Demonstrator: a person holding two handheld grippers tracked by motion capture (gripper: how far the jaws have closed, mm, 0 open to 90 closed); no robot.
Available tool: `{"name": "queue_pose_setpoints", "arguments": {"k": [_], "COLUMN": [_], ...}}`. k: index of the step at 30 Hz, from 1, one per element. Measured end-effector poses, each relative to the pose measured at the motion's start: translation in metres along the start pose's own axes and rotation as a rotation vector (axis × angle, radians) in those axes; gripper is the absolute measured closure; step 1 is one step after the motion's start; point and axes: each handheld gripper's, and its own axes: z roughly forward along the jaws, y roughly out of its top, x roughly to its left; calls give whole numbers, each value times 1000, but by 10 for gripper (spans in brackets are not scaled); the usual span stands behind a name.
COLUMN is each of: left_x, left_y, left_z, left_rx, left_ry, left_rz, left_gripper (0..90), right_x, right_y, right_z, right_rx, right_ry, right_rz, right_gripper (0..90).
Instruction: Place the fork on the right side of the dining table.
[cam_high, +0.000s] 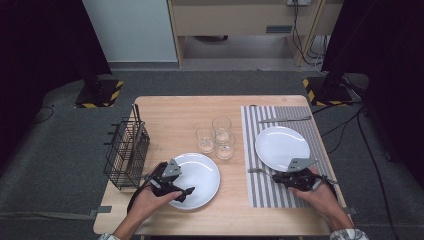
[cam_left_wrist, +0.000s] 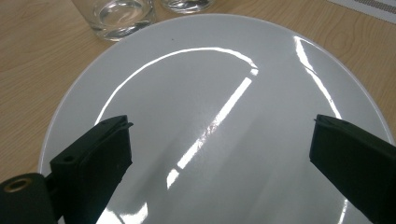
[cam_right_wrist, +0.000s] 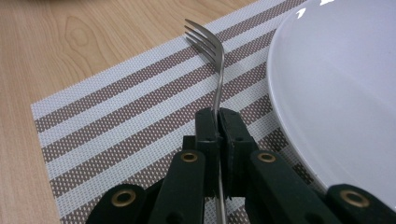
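On striped mat, left of plate: your right tool is clamped on fork handle. Lower w/ tines flat, parallel to plate rim, then release. Left tool gapes empty over 2nd plate.

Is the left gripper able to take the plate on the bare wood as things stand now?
Probably yes. The left gripper hangs open right over that plate, nothing lies on it, and the glasses stand beyond its far rim.
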Motion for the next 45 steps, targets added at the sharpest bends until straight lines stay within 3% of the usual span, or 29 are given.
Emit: {"name": "queue_pose_setpoints", "arguments": {"k": [7, 19, 25, 29, 33, 37, 45], "left_x": [0, 0, 0, 0, 0, 0, -1], "left_y": [0, 0, 0, 0, 0, 0, 1], "left_z": [0, 0, 0, -1, -2, -2, -1], "left_rx": [2, 1, 1, 0, -2, 1, 1], "left_ry": [2, 3, 5, 5, 7, 11, 8], "left_rz": [4, 3, 5, 5, 4, 15, 15], "left_gripper": [46, 46, 46, 46, 46, 46, 46], "right_x": [2, 5, 12, 18, 21, 23, 21], "right_y": [-4, -5, 7, 14, 22, 24, 23], "right_z": [5, 5, 7, 17, 27, 35, 35], "right_rx": [30, 24, -44, -47, -60, -39, -29], "right_ry": [-16, -36, -57, -90, -117, -135, -148], "right_rz": [-13, -9, 14, 26, 43, 46, 66], "right_gripper": [871, 809, 732, 688, 685, 687, 742]}}
